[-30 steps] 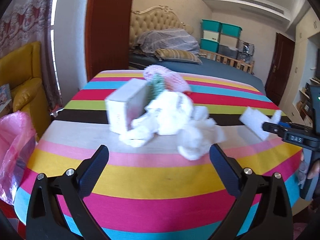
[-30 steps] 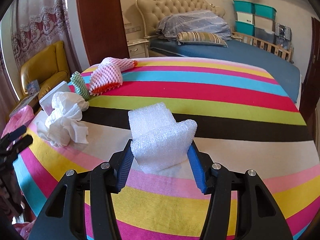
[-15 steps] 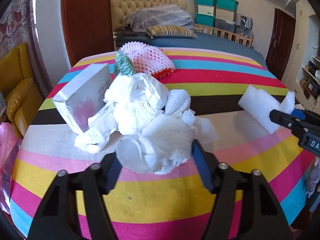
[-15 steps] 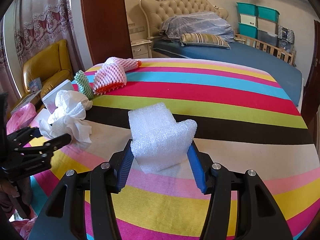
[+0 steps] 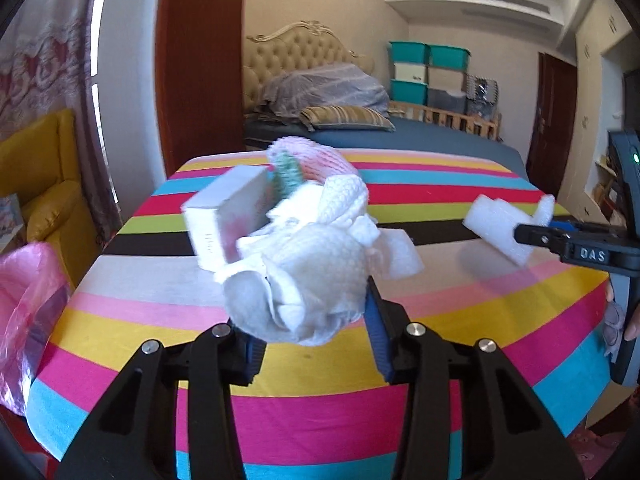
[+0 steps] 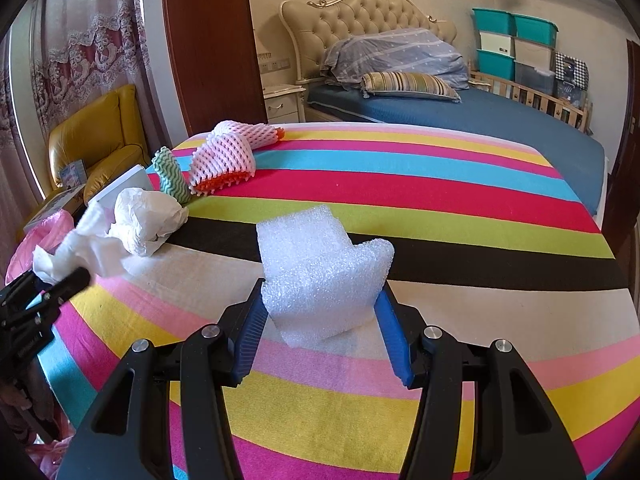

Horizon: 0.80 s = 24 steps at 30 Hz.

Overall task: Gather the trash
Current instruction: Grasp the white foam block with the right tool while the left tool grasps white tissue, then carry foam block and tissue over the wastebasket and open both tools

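Left gripper point(image 5: 316, 326) had just closed on the crumpled paper towel point(image 5: 304, 280), lifting it off the surface point(image 5: 460, 320) near its left edge. Right gripper point(image 6: 320, 332) stayed clamped on the foam block point(image 6: 320, 276). Both pieces looked ready for the pink bag point(image 5: 28, 312).

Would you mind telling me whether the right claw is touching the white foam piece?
Touching. In the right wrist view, both blue pads of the right claw press against the sides of the white foam piece, holding it above the striped tablecloth.

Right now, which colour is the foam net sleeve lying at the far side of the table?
Pink-white mesh with an orange inside, the foam net sleeve shows best in the right wrist view.
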Tool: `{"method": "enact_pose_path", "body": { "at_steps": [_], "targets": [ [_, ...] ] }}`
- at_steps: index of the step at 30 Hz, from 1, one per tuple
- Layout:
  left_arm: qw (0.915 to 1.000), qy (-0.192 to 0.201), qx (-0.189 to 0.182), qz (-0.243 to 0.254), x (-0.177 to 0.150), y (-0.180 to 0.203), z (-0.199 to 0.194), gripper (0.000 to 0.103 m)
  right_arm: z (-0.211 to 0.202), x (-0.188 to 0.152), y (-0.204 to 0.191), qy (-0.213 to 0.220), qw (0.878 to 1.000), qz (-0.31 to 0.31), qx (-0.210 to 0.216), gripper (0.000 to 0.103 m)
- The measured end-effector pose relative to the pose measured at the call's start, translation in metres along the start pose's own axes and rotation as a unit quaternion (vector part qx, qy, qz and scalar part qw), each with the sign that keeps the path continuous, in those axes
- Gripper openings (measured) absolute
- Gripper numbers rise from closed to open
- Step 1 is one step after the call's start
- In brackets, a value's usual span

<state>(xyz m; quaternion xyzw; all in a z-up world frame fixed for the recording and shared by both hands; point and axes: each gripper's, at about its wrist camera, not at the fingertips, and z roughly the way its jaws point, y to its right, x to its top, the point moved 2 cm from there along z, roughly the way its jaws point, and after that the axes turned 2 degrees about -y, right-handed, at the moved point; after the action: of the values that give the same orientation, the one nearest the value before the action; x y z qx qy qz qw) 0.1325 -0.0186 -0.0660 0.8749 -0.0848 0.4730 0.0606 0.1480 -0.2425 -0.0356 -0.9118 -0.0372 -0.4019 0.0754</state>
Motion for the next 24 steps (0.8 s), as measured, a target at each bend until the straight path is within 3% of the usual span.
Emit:
{"method": "enact_pose_path", "body": {
  "at_steps": [5,10,24],
  "targets": [
    [0.9979,0.022,0.002,-0.061,-0.002,-0.027,-0.005,0.042,0.000,0.000,-0.001,0.002,1.000,-0.001,0.000,0.051],
    [0.9978,0.034,0.008,-0.056,-0.004,-0.025,-0.011,0.042,0.000,0.000,-0.002,0.000,1.000,-0.005,-0.002,0.051],
    [0.9988,0.017,0.000,-0.046,-0.009,-0.026,-0.024,0.043,-0.002,0.000,-0.012,0.004,1.000,-0.028,0.002,0.051]
  ]
}}
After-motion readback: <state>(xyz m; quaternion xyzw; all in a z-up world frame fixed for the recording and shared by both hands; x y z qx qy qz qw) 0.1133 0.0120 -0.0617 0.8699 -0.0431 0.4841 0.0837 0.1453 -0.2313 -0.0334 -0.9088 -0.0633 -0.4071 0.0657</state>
